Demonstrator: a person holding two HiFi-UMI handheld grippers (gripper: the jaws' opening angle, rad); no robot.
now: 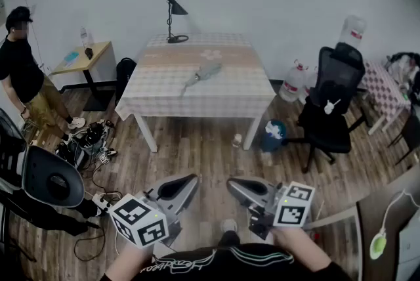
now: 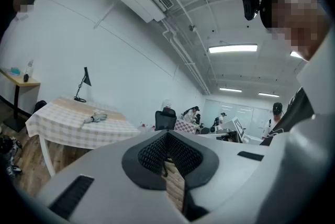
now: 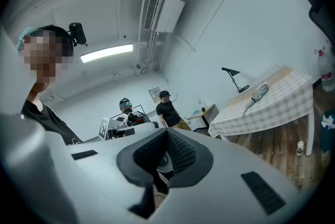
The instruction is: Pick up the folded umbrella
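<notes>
The folded grey umbrella [image 1: 202, 73] lies on the checked tablecloth of the table [image 1: 164, 99] across the room, well away from both grippers. It also shows small in the left gripper view [image 2: 94, 118] and in the right gripper view [image 3: 256, 94]. My left gripper [image 1: 187, 182] and right gripper [image 1: 236, 184] are held low and close to my body, tips turned toward each other over the wooden floor. The left gripper [image 2: 168, 136] has its jaws together with nothing in them. The right gripper [image 3: 167, 136] looks the same, its jaws together and empty.
A black desk lamp [image 1: 172, 17] stands at the table's far edge. A black office chair [image 1: 331, 109], water jugs [image 1: 293, 81] and a blue bin [image 1: 274, 132] are right of the table. A person [image 1: 23, 69], a side desk [image 1: 82, 58] and floor cables [image 1: 92, 138] are on the left.
</notes>
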